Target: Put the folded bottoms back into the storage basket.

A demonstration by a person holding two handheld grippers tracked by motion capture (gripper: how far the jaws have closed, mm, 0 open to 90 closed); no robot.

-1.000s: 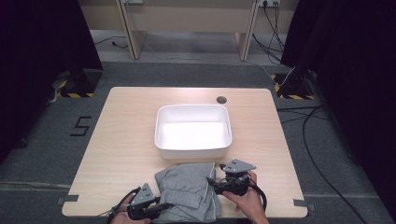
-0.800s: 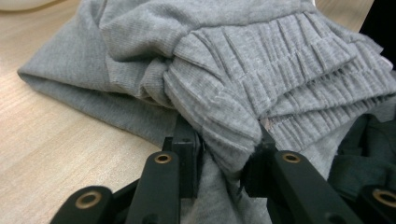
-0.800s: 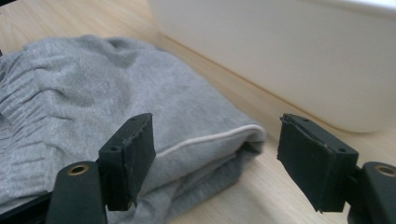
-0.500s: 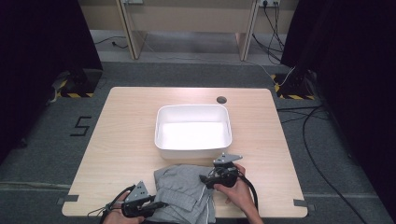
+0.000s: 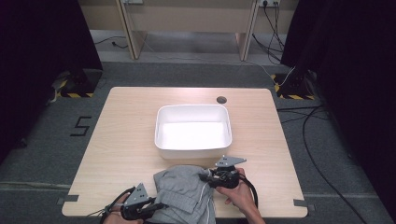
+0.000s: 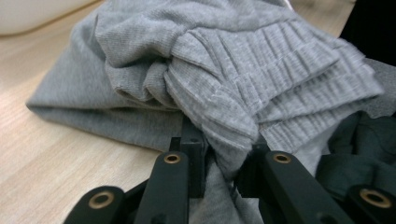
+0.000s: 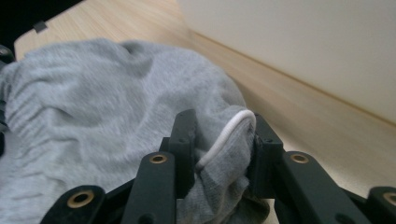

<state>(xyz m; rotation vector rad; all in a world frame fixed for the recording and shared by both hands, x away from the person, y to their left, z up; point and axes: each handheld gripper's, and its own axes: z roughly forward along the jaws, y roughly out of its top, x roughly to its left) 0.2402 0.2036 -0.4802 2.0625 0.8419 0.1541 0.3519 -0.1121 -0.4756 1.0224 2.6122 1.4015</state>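
The crumpled grey knit garment (image 5: 184, 193) is pinched by both the left gripper (image 6: 224, 179) and right gripper (image 7: 219, 140); lifting it into the white rectangular plastic tub (image 5: 161, 135) beyond is judged next.

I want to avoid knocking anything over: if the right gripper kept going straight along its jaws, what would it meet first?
Probably just more of the grey garment it already clamps; the right gripper points across that bunched cloth, with the white bin off to one side.

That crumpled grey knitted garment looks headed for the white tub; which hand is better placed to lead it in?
Probably the right. The right gripper pinches the crumpled grey knitted garment just beside the white rectangular plastic tub; the left gripper grips it at the table's near edge.
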